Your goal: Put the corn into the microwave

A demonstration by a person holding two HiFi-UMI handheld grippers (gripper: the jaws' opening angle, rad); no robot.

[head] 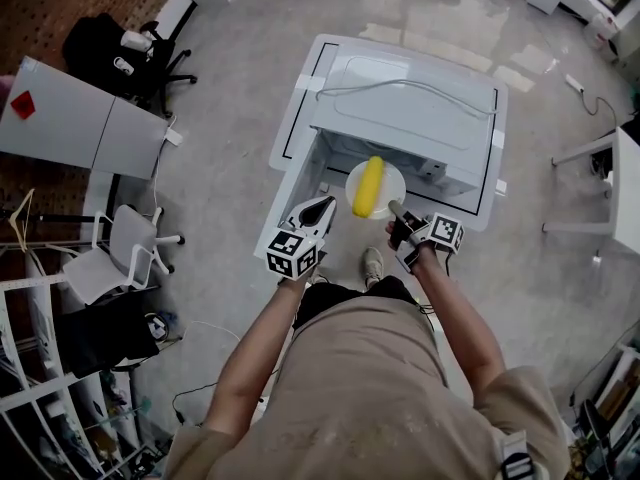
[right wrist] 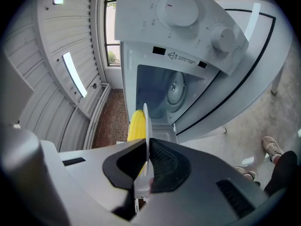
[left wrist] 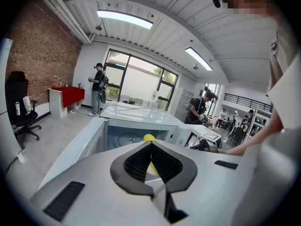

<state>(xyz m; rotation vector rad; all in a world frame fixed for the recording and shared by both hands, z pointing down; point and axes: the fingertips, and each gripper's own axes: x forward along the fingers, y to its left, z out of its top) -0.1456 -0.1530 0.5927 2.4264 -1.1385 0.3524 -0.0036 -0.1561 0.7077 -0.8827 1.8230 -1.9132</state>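
pinching the plate (head: pixel 394 182) rim, right gripper (head: pixel 395 209) holds corn (head: pixel 368 187) pointing lengthwise toward the microwave (head: pixel 400 108); left gripper (head: pixel 323 206) clenched empty.

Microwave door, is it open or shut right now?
Open. Both gripper views look straight into the microwave's exposed cavity, with the turntable visible inside.

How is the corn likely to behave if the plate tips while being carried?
The corn looks round and lies loose on the plate, so it would probably roll off if tilted. The right gripper pinches only the thin rim, so the loaded plate may sag or twist.
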